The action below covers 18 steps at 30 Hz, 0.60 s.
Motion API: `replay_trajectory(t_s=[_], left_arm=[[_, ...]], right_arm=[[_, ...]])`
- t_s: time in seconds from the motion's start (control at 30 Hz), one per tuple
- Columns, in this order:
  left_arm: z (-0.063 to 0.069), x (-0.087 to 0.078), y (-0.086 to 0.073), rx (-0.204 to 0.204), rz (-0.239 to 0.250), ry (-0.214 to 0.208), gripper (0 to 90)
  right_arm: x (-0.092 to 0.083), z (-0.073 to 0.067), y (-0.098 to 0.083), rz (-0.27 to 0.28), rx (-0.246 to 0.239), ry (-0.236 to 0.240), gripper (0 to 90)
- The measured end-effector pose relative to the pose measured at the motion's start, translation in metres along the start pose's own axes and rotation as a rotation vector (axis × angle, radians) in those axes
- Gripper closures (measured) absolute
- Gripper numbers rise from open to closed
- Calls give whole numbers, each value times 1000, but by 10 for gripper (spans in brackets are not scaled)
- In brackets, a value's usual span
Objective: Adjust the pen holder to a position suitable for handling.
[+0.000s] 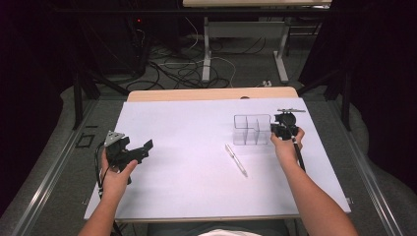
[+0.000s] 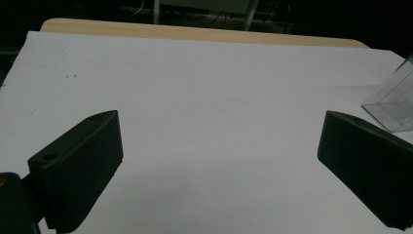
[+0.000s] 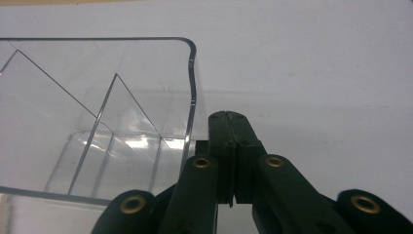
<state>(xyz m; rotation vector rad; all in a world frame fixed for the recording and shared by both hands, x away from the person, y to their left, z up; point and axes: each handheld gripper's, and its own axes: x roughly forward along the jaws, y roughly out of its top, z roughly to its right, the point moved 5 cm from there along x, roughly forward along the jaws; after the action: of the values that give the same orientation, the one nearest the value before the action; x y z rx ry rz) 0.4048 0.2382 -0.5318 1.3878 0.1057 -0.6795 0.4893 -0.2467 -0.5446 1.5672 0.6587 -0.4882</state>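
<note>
A clear plastic organizer box (image 1: 252, 129) with inner dividers stands on the white sheet, right of centre. My right gripper (image 1: 281, 129) sits just beside its right wall. In the right gripper view the jaws are pressed together, so the right gripper (image 3: 228, 117) is shut with nothing between them, and the box wall (image 3: 191, 87) runs close along their left. A white pen (image 1: 236, 160) lies on the sheet in front of the box. My left gripper (image 1: 140, 150) rests near the left edge, open wide (image 2: 219, 117) and empty. The box corner (image 2: 394, 105) shows far to its right.
A white sheet (image 1: 196, 162) covers the wooden table (image 1: 211, 93), whose far edge shows behind it. Beyond the table are cables and desk legs (image 1: 206, 59) on the floor. Dark curtains hang on both sides.
</note>
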Motion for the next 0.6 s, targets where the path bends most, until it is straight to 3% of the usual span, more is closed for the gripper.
replay_trajectory(t_s=[0.23, 0.6], left_arm=[[-1, 0, 0, -1, 2, 0, 27], [-1, 0, 0, -1, 1, -2, 27]], right_arm=[[6, -26, 0, -1, -15, 37, 900], [10, -44, 1, -3, -32, 61, 899]])
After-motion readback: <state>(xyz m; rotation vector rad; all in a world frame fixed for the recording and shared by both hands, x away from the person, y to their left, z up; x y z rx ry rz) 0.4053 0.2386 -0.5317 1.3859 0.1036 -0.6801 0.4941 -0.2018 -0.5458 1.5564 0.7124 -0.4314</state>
